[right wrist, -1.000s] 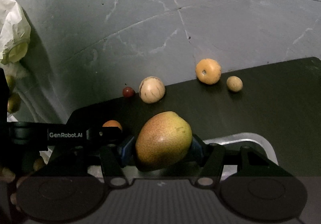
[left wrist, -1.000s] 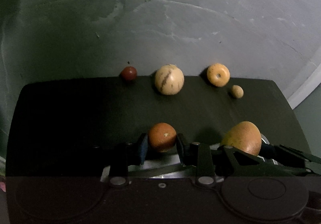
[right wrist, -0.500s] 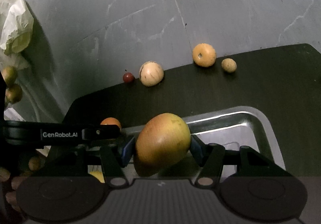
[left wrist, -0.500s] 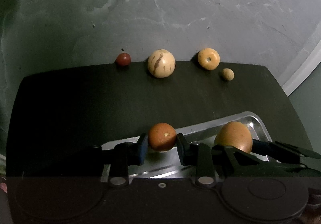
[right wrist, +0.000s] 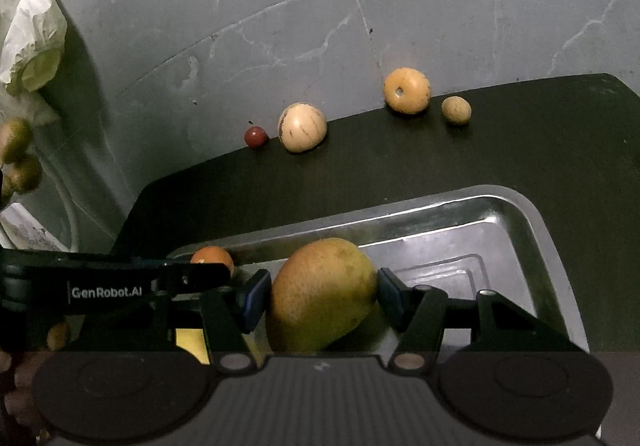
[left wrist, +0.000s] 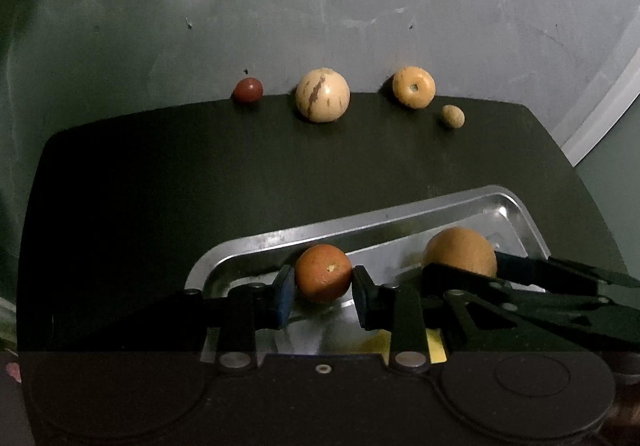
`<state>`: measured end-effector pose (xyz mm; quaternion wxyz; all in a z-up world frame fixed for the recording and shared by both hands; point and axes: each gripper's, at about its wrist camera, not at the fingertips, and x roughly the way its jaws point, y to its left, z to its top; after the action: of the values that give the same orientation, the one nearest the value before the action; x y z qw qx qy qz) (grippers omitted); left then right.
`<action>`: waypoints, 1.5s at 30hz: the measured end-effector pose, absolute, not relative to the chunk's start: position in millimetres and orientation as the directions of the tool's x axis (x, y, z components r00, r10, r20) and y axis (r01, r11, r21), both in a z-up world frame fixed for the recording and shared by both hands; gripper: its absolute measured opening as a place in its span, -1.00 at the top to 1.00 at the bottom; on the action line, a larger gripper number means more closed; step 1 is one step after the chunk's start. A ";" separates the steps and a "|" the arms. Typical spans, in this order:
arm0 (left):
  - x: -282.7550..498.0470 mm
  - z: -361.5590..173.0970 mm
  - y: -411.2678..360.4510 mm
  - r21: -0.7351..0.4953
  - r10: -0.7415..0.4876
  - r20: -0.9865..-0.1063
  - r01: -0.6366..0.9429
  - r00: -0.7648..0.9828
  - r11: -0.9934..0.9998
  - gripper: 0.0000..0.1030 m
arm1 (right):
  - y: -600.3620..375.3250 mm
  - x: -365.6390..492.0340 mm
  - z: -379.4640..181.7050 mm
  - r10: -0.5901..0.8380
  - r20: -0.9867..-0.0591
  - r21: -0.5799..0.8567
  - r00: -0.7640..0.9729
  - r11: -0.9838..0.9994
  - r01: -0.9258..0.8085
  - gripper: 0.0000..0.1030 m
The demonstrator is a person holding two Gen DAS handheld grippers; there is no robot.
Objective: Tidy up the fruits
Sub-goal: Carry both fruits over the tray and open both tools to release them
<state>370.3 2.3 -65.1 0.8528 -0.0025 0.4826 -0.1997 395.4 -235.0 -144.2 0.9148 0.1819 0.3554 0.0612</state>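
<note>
While we are hovering over the metal tray (right wrist: 536, 230), our left gripper (left wrist: 323, 282) is clamping a small orange (left wrist: 323, 272) and our right gripper (right wrist: 320, 296) is squeezing a mango (right wrist: 320, 294); four more fruits are sitting along the dark mat's (left wrist: 160, 174) far edge.

- tray (right wrist: 536, 230): shiny metal, reflective, stamped ridges
- mat (left wrist: 160, 186): matt black, smooth
- floor (right wrist: 280, 26): grey stone-like, veined, dull
- bag (right wrist: 28, 26): thin crinkled plastic, translucent
- mango (right wrist: 320, 294): smooth speckled skin
- orange (left wrist: 323, 273): finely pitted skin
</note>
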 end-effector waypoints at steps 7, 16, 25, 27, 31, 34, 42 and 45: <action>368.0 -72.6 6.6 -0.190 -0.335 -0.831 0.341 0.443 0.921 0.36 | -233.8 395.3 -145.7 0.228 -0.635 0.373 0.738 0.927 0.035 -0.21; 365.4 -74.0 10.5 -0.175 -0.333 -0.832 0.359 0.444 0.917 0.27 | -235.1 386.7 -139.7 0.210 -0.617 0.373 0.758 0.927 0.047 -0.26; 352.2 -61.9 18.2 -0.164 -0.344 -0.813 0.382 0.469 0.909 -0.09 | -237.0 360.6 -123.6 0.153 -0.606 0.352 0.780 0.931 0.091 -0.51; 347.0 -58.4 22.3 -0.161 -0.343 -0.809 0.382 0.477 0.910 -0.19 | -235.9 351.8 -118.3 0.139 -0.603 0.346 0.786 0.933 0.101 -0.57; 336.5 -51.5 32.7 -0.162 -0.345 -0.803 0.379 0.486 0.911 -0.42 | -235.1 334.6 -107.8 0.115 -0.594 0.332 0.796 0.936 0.113 -0.69; 327.1 -46.6 40.8 -0.160 -0.345 -0.798 0.377 0.495 0.912 -0.63 | -233.6 323.0 -101.7 0.100 -0.581 0.324 0.808 0.939 0.117 -0.79; 304.4 -40.4 56.8 -0.162 -0.336 -0.797 0.359 0.501 0.919 -0.85 | -224.5 299.3 -98.0 0.097 -0.603 0.294 0.792 0.950 0.108 -0.97; 295.7 -40.3 61.8 -0.163 -0.326 -0.804 0.343 0.498 0.925 -0.96 | -221.6 292.1 -97.9 0.103 -0.615 0.281 0.782 0.955 0.095 -0.99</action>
<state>295.7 61.8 -40.3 0.8653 0.0091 0.4623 -0.1932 292.1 -221.6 -97.9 0.9318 0.1499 0.3304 0.0019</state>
